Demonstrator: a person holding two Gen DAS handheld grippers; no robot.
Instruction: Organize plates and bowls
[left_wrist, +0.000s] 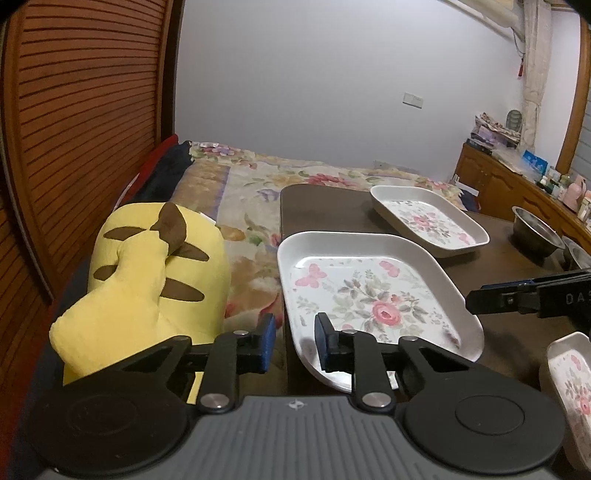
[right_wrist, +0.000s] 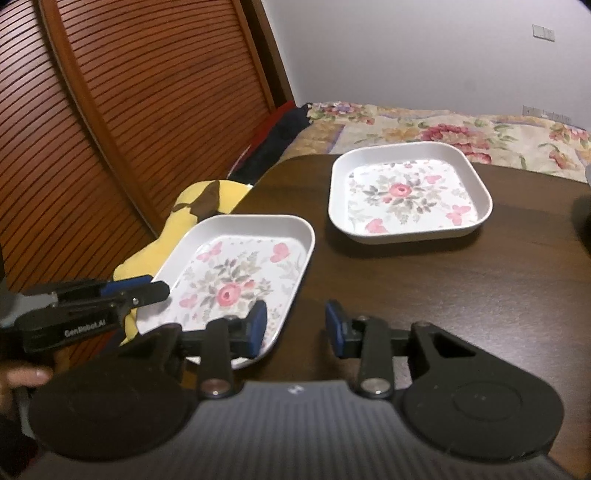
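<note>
Left wrist view: the near floral plate (left_wrist: 373, 295) overhangs the bench (left_wrist: 332, 206) edge; the left gripper (left_wrist: 295, 341) straddles its rim, fingers narrow, not yet pinching. It looks stiff, light, glossy — take the raised rim.

Right wrist view: the right gripper (right_wrist: 295, 325) straddles its other rim, fingers part-open — empty.

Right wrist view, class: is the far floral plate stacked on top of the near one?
No: the far floral plate sits apart on the dark table, with bare wood between it and the near floral plate.

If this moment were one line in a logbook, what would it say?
step: reaching near floral plate | left claw: straddling its left rim, no grip seen | right claw: straddling its right rim, no grip seen | far plate: untouched
</note>
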